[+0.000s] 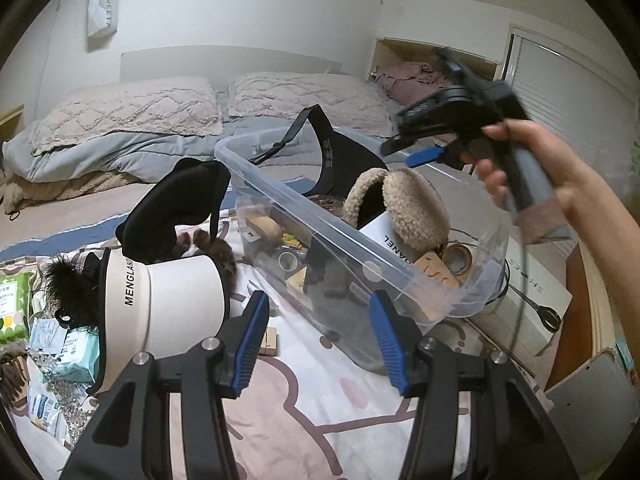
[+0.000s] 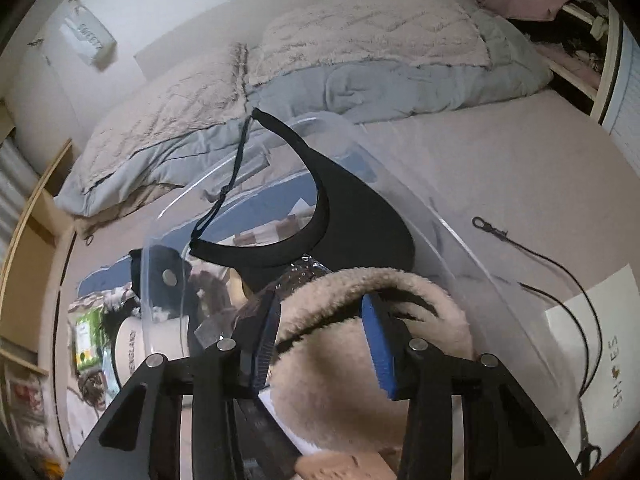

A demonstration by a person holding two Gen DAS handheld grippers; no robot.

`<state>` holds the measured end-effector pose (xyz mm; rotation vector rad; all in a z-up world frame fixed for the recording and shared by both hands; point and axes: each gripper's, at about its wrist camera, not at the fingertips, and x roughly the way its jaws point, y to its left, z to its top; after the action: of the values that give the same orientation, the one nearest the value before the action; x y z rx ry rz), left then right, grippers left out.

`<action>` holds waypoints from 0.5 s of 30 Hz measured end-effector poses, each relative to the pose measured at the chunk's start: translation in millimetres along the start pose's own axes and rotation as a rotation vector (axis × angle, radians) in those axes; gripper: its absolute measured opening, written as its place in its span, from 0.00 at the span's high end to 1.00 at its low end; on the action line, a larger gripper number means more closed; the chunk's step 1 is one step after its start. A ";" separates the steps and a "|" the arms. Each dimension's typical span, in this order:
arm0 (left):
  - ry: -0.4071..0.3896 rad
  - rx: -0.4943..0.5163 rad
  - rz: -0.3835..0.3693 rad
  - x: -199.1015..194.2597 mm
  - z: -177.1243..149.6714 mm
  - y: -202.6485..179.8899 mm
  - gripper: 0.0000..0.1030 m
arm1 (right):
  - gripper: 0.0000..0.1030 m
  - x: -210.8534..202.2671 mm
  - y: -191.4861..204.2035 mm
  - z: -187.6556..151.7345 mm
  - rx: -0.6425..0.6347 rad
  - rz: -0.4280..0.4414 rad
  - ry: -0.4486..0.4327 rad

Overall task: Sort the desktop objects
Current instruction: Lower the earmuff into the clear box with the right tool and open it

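While the left gripper (image 1: 318, 332) hangs over the patterned bedspread (image 1: 320, 412) with its blue-padded fingers (image 1: 252, 332) apart and nothing between them, its right finger sits just beside the near wall of the clear plastic storage bin (image 1: 320, 236). Inside that bin lie fluffy beige earmuffs (image 2: 360, 360), a black sun visor (image 2: 360, 220) and a roll of tape (image 1: 458, 258). A white visor cap (image 1: 176, 308) rests outside, left of the bin. The right gripper (image 2: 324, 344), held in a person's hand (image 1: 560, 176), straddles the earmuffs' band; whether its pads press on it I cannot tell.
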<state>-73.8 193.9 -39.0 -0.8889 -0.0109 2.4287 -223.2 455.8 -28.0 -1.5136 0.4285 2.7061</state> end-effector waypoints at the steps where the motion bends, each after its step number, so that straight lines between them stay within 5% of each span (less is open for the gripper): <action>1: -0.001 -0.001 -0.002 -0.2 -0.6 0.1 0.49 | 0.59 7.2 2.3 0.8 0.003 -0.020 0.015; 10: 0.001 -0.008 -0.006 -0.4 -2.0 1.4 0.49 | 0.59 31.8 16.6 -6.9 -0.087 -0.136 0.071; 15: -0.005 -0.007 -0.006 -4.4 -3.2 0.4 0.49 | 0.59 -13.2 14.6 -11.5 -0.064 -0.046 -0.090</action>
<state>-69.3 190.8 -39.0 -0.8844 -0.0241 2.4273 -208.6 440.6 -19.2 -1.3897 0.3031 2.7641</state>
